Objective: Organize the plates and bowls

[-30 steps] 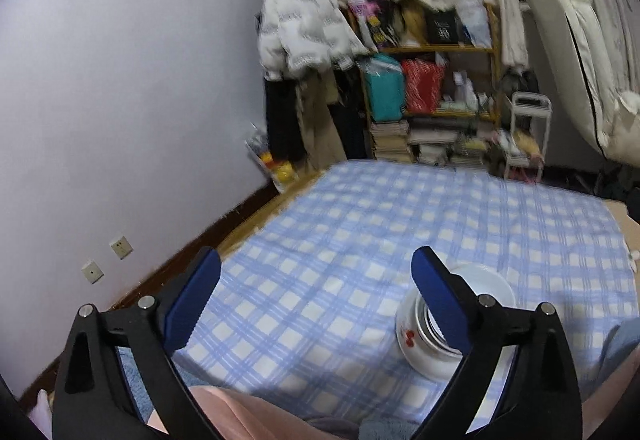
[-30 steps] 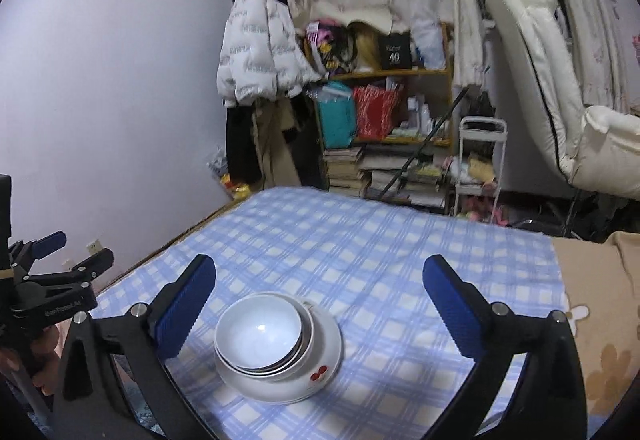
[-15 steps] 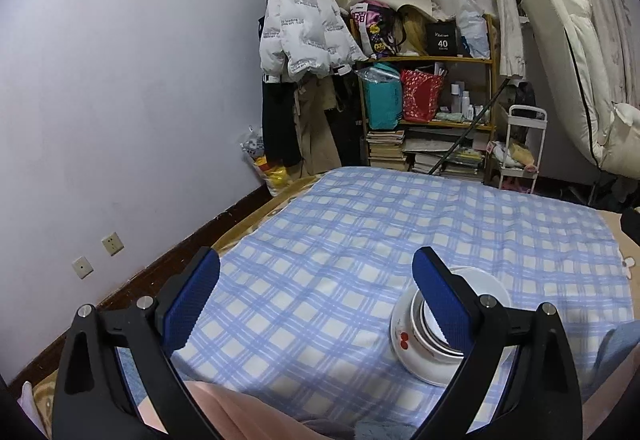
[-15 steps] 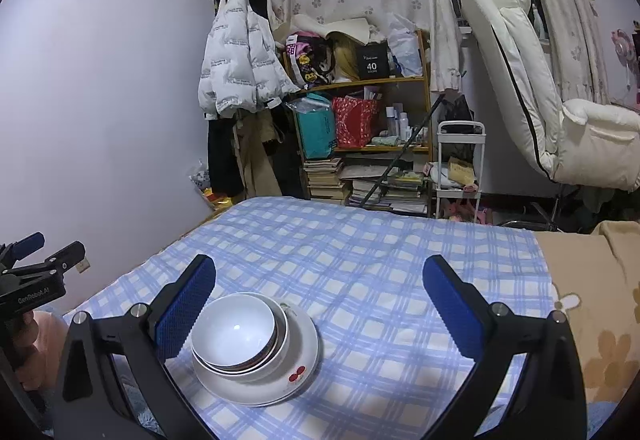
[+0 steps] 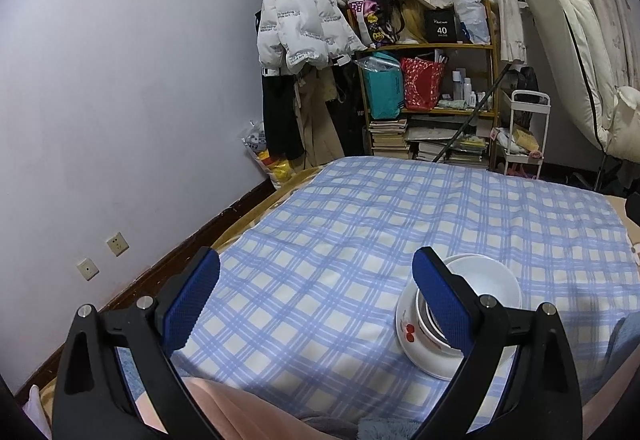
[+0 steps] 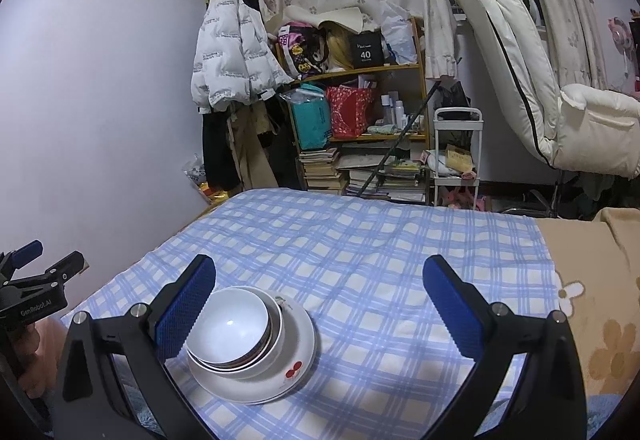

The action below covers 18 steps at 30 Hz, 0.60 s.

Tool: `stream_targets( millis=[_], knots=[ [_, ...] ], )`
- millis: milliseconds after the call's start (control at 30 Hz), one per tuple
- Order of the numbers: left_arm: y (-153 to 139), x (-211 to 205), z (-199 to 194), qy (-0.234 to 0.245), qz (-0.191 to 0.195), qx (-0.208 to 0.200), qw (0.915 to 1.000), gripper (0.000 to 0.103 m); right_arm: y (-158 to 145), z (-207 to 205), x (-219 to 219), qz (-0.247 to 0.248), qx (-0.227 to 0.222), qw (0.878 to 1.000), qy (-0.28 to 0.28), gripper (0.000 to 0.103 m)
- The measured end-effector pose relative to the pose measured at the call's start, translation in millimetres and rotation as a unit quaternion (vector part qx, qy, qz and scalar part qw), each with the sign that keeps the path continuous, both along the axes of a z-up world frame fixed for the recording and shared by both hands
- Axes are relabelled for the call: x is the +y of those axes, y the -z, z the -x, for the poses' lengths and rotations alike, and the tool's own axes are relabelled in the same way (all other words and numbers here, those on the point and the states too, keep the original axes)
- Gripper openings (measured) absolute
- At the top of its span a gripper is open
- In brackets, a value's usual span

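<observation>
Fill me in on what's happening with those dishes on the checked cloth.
A person holds a two-finger gripper in each hand over a bed covered with a blue checked cloth. The dishes are already stacked: nested white bowls sit in a white plate with a red cherry mark. The left gripper and the right gripper are both open and empty; neither touches the stack.

The left gripper hangs level with its 2 blue-padded fingers spread wide, gripping nothing. The right gripper is likewise spread wide, its fingers holding nothing.
</observation>
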<state>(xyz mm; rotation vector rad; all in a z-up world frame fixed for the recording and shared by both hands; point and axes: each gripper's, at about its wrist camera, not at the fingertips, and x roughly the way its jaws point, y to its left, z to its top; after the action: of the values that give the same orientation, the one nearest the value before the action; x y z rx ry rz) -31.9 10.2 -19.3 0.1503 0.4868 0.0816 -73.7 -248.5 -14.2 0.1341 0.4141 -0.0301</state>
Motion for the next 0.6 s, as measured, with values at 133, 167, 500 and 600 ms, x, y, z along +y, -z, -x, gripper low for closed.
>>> stream_targets(
  millis=[133, 167, 500, 600],
  knots=[
    [1.5, -0.8, -0.3, 0.005, 0.0, 0.001, 1.0, 0.096, 0.2, -0.7, 1.4, 0.005, 0.0, 1.0, 0.004, 0.103],
    [2.1, -0.8, -0.3, 0.005, -0.001, 0.0, 1.0, 0.096, 0.7, -0.8, 2.2, 0.007, 0.0, 1.0, 0.006, 0.103],
    [3.3, -1.0, 0.8, 0.003, -0.006, -0.003, 1.0, 0.096, 3.7, -3.0, 6.4, 0.015, 0.002, 1.0, 0.008, 0.103],
    [3.3, -1.0, 1.2, 0.003, -0.006, -0.002, 1.0, 0.096, 4.0, -2.9, 6.9, 0.016, 0.001, 1.0, 0.009, 0.103]
  ],
)
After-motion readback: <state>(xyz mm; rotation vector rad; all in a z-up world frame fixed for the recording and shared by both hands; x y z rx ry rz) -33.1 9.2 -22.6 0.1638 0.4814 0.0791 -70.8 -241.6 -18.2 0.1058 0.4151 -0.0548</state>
